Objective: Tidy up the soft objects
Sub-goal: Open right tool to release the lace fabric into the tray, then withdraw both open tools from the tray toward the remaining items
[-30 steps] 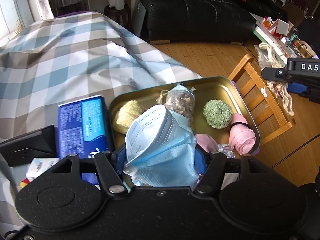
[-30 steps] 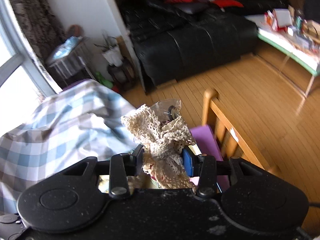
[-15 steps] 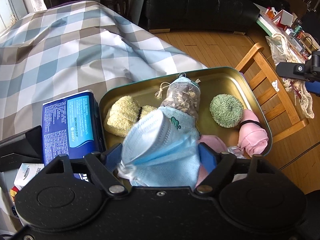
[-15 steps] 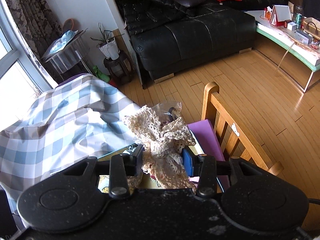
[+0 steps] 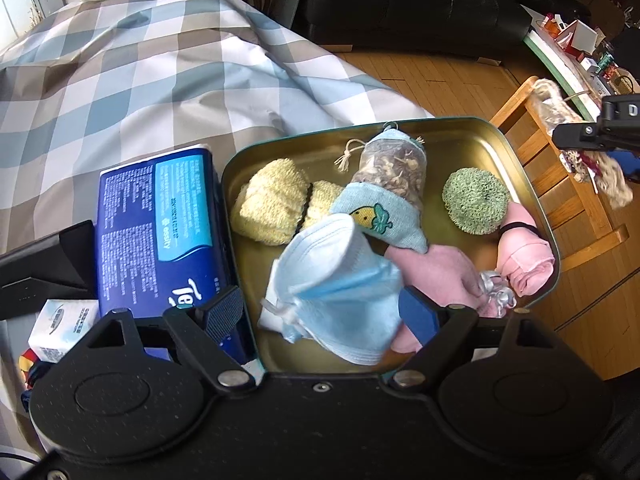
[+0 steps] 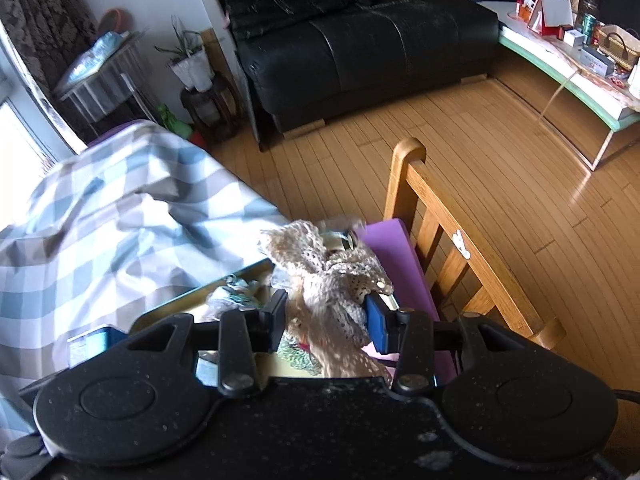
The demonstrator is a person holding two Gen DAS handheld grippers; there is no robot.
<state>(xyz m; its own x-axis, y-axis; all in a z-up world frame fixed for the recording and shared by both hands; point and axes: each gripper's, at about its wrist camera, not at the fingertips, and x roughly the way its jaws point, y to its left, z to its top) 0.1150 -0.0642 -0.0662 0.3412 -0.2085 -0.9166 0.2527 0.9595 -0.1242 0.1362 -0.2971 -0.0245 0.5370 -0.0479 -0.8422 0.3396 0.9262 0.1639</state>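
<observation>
Now we are letting the blue face mask (image 5: 340, 292) go into the gold tin (image 5: 516, 160).
Our left gripper (image 5: 320, 312) fingers are spreading wide, no longer pinching it; the mask is lying loose between them, beside pink cloth (image 5: 440, 268). Our right gripper (image 6: 326, 320) is still clamping the lace bundle (image 6: 332, 276), waiting its turn.
</observation>
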